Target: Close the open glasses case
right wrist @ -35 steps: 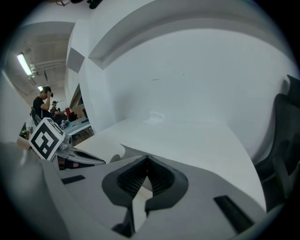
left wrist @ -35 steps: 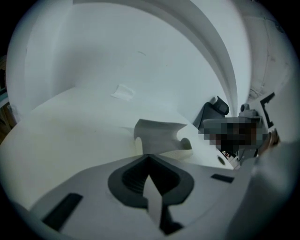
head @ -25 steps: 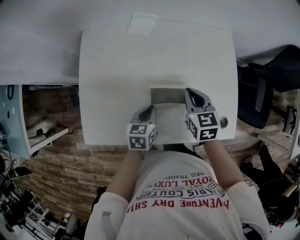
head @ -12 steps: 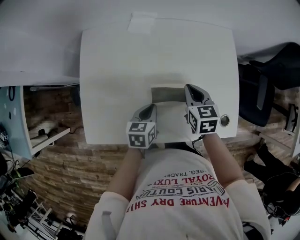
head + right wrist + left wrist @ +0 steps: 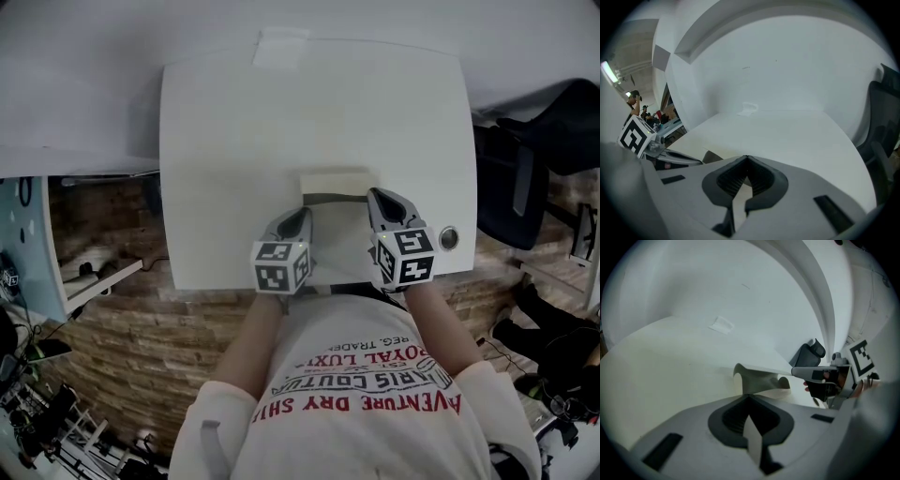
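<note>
A cream glasses case (image 5: 336, 183) with a grey inside lies on the white table (image 5: 234, 122), near its front edge. Its lid stands half raised and tips toward me, and a grey strip of lining (image 5: 337, 199) shows beneath it. My left gripper (image 5: 300, 217) sits at the case's front left, shut on a thin white edge of the case (image 5: 752, 437). My right gripper (image 5: 379, 197) is shut at the lid's right end. In the left gripper view the lid (image 5: 759, 378) arches over the base and meets the right gripper (image 5: 811, 373).
A small white slip (image 5: 279, 47) lies at the table's far edge. A round grommet (image 5: 449, 238) sits in the table beside my right gripper. A black chair (image 5: 544, 159) stands to the right of the table, and a white wall runs behind it.
The lid has swung toward me: the wide grey inside seen earlier has narrowed to a strip and the cream outside now shows. My right gripper came slightly nearer. The left gripper barely moved.
</note>
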{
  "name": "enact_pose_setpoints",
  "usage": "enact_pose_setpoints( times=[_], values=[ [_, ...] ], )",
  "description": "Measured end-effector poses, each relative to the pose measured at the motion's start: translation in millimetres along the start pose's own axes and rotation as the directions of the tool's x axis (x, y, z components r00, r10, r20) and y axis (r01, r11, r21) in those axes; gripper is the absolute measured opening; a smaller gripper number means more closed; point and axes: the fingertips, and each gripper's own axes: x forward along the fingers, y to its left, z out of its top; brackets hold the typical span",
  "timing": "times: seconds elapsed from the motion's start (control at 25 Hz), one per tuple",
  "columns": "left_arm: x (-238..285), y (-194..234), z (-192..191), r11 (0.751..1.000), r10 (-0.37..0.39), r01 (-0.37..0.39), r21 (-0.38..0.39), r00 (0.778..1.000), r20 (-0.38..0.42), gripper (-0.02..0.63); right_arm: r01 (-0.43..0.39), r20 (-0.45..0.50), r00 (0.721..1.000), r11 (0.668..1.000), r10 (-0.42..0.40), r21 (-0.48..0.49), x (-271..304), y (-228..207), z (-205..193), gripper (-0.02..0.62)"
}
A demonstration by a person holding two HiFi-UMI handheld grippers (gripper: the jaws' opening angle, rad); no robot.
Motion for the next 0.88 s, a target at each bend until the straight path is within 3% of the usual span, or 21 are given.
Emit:
enact_pose_setpoints(
  times=[0.36, 0.88],
  values=[
    [0.1, -1.0, -0.6, 1.0, -0.02, 0.021, 0.018, 1.0, -0.016, 0.005, 0.014, -0.092, 0.996, 0.999, -0.011, 0.041, 2.1, 4.6, -36.4, 0.012],
    [-0.3, 0.4, -8.9, 0.998, -0.002, 0.005, 0.056, 0.998, -0.062, 0.005, 0.01, -0.119, 0.993, 1.0, -0.007, 0.024, 9.6, 5.5, -49.5, 0.012]
  ],
)
